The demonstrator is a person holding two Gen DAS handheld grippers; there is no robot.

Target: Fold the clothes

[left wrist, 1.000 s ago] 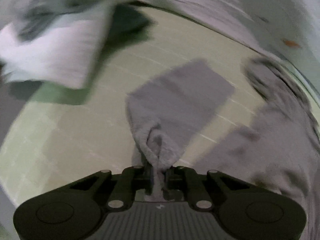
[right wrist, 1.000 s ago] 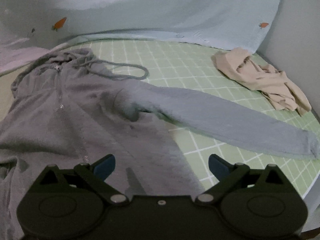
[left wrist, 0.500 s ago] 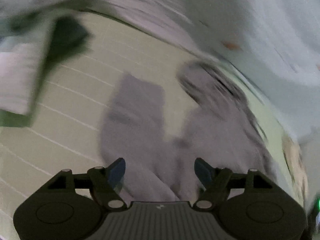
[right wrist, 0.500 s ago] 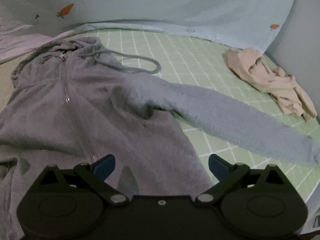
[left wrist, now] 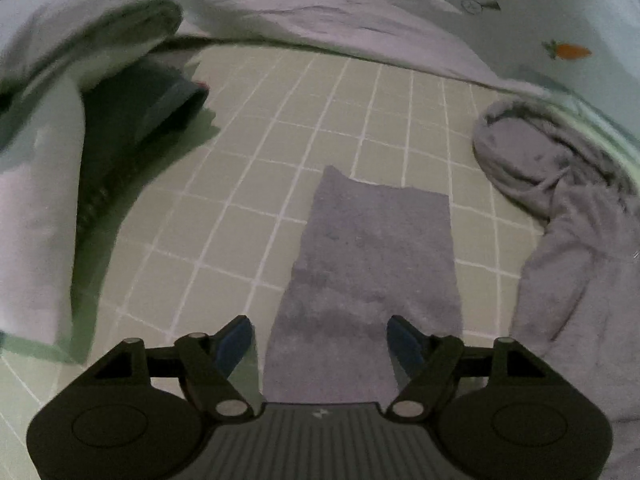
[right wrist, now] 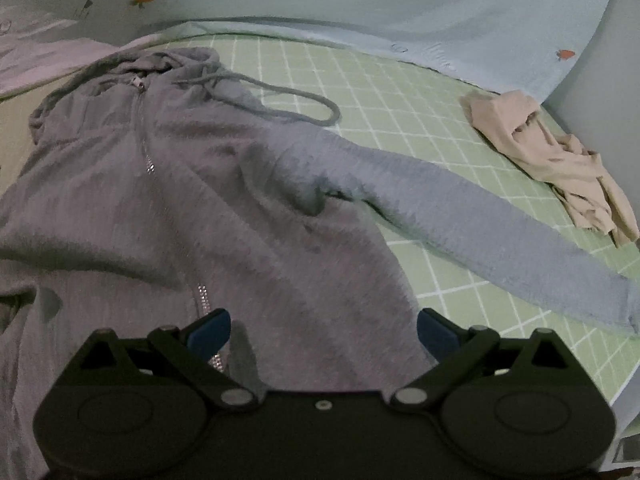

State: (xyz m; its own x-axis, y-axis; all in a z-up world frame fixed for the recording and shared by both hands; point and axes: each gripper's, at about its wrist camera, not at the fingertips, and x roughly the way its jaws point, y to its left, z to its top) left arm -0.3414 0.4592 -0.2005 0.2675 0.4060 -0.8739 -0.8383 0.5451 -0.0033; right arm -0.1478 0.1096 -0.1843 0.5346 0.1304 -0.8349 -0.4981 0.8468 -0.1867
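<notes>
Tools first: left tool (left wrist: 320, 340) jaws apart and closing, nothing pinched, sleeve (left wrist: 372, 264) lying flat beneath on the bed (left wrist: 280, 128). Right tool (right wrist: 323, 334) wide open, empty, above the hoodie (right wrist: 192, 208) body near the zipper (right wrist: 150, 166). Risks: a shallow pinch could slip; loose drawstring (right wrist: 296, 100) may snag; far sleeve (right wrist: 480, 220) could drag askew.

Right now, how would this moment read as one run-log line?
left hand-held gripper: closing over hoodie sleeve, no grip | right hand-held gripper: open above grey hoodie

Green grid-patterned bed sheet (right wrist: 400, 92), pale blue carrot-print bedding (right wrist: 360, 0), dim light
</notes>
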